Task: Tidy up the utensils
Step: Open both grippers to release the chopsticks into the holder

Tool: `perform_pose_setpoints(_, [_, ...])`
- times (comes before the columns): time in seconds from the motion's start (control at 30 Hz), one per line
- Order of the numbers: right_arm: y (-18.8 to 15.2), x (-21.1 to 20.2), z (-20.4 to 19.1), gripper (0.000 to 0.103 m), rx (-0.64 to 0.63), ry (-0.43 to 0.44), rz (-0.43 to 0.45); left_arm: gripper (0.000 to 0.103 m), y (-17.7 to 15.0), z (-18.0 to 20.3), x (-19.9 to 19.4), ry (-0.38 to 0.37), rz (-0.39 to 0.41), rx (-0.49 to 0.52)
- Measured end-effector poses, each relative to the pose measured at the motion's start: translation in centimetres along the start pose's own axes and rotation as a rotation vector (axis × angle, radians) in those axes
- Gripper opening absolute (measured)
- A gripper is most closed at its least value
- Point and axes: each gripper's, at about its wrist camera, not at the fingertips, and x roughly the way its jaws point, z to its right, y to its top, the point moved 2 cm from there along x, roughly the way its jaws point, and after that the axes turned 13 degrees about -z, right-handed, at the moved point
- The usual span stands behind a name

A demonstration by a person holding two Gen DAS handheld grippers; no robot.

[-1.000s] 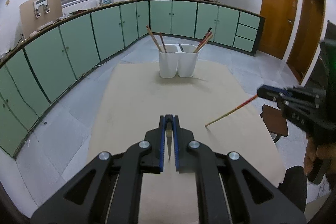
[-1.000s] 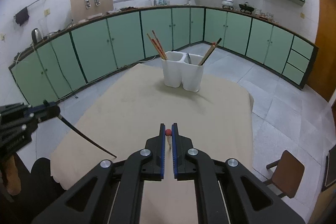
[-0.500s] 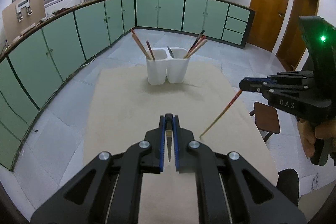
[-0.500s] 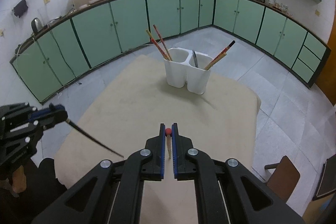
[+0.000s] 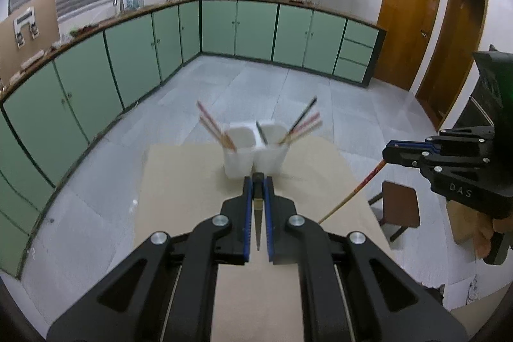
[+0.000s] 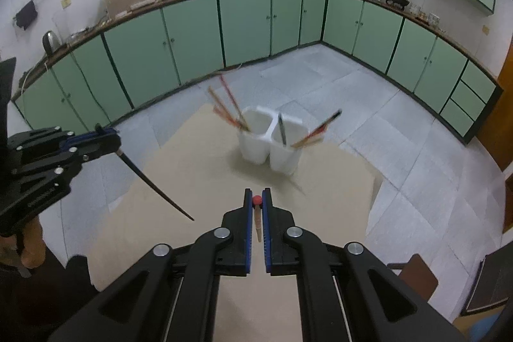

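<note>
A white two-compartment holder stands at the far end of the beige table, with several chopsticks leaning out of both sides. My left gripper is shut on a dark chopstick, which hangs slanting down above the table in the right wrist view. My right gripper is shut on a wooden chopstick with a red end; in the left wrist view it slants down from that gripper over the table's right side. Both grippers are short of the holder.
A brown stool stands on the floor by the table's right edge. Green cabinets run around the room beyond a grey tiled floor. A hand holds the left gripper's handle.
Both grippers have risen and come closer to the holder, each still carrying its chopstick. The chopstick tips have lifted away from the table.
</note>
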Motion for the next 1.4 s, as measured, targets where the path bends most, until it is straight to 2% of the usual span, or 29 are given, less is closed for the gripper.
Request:
perform_pose_setpoints(0.33, [9.1,-3.9,2.6,0.006,0.074,-0.006,0.089,0.006,10.1,-1.0,-0.1,0.005,0.101,-0.041])
perform_pose_setpoints(0.5, [13.1,-2.7,3.9,0.006,0.092,-0.036,0.116,0.006,14.0,-1.4,1.4,0.013,0.142,-0.062])
perform_pose_setpoints(0.6, [15.1,-0.7,5.2,0.006,0.12,-0.038,0.115,0.006,16.0,-1.2,4.0,0.021,0.141,-0.068])
perform_pose_setpoints(0.8, [17.1,5.8,7.3,0.006,0.163,-0.032,0.057,0.006,17.6,-2.0,10.7,0.042,0.082,-0.087])
perform_pose_setpoints(0.93, [17.2,9.6,8.4,0.006,0.179,-0.023,0.011,0.006,17.4,-3.2,14.2,0.023,0.041,-0.116])
perform_pose_setpoints(1.1, [16.4,12.5,9.3,0.006,0.202,-0.004,-0.031,0.007,16.4,-4.7,17.7,-0.015,-0.022,-0.146])
perform_pose_setpoints(1.13, [16.2,13.1,9.4,0.008,0.201,0.002,-0.05,0.009,16.2,-4.9,18.1,0.0,-0.031,-0.148])
perform_pose_setpoints(1.2, [15.8,13.5,9.7,0.025,0.21,-0.01,-0.061,0.039,16.2,-5.4,18.2,0.029,-0.032,-0.148])
perform_pose_setpoints(1.23, [15.6,13.4,9.7,0.037,0.211,-0.024,-0.056,0.058,16.0,-5.7,18.0,0.041,-0.022,-0.156])
perform_pose_setpoints(1.27, [15.5,13.2,9.7,0.037,0.211,-0.039,-0.041,0.063,15.9,-6.0,17.4,0.052,-0.006,-0.165])
perform_pose_setpoints(1.4, [14.8,11.1,10.6,0.037,0.239,-0.05,0.015,0.064,15.6,-6.9,15.6,0.065,0.005,-0.161])
